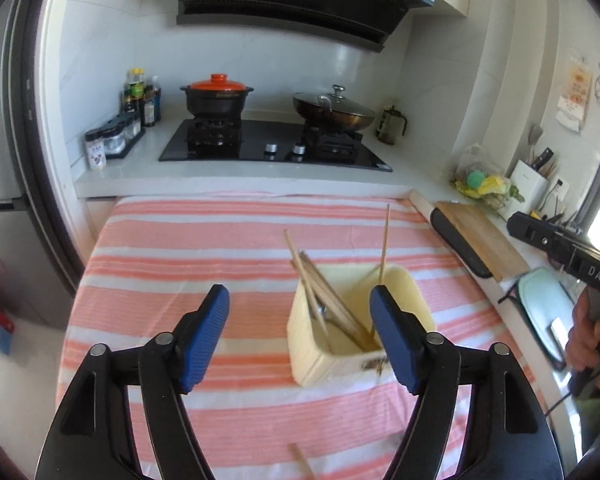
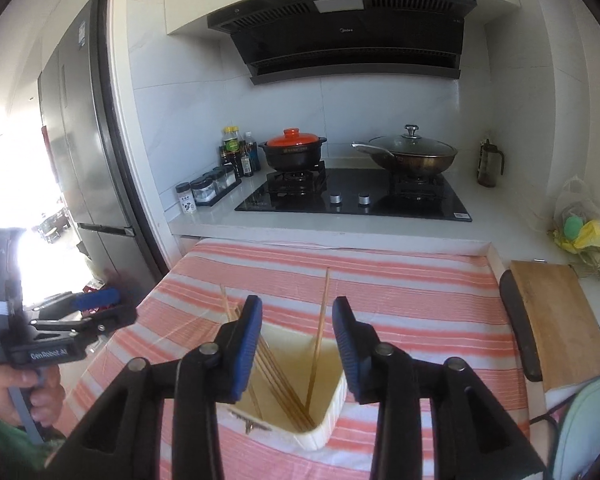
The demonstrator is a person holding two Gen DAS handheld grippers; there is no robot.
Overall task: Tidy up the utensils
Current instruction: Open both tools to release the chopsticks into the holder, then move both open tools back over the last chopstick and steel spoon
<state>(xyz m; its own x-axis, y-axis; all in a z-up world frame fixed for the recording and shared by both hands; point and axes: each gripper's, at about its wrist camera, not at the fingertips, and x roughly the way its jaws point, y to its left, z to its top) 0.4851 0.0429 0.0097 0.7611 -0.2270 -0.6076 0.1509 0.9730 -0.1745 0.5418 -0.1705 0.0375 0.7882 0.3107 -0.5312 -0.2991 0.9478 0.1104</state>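
Observation:
A cream utensil holder [image 1: 324,360] stands on the pink striped cloth [image 1: 236,232]. It holds several wooden chopsticks [image 1: 324,292] and a metal utensil [image 1: 322,312]; one chopstick [image 1: 384,240] stands apart at its right side. A loose chopstick [image 1: 302,462] lies on the cloth near the bottom edge. My left gripper [image 1: 300,320] is open and empty, just left of and above the holder. My right gripper [image 2: 298,336] is open and empty, directly over the holder [image 2: 324,420], with the single chopstick [image 2: 320,332] between its fingers, untouched. The left gripper also shows in the right wrist view [image 2: 92,300].
A gas stove [image 1: 276,144] with an orange-lidded pot [image 1: 218,98] and a lidded wok [image 1: 334,112] lies behind the cloth. Condiment bottles [image 1: 140,96] stand at the back left. A wooden cutting board [image 1: 484,236] lies to the right. A fridge [image 2: 80,140] stands at the left.

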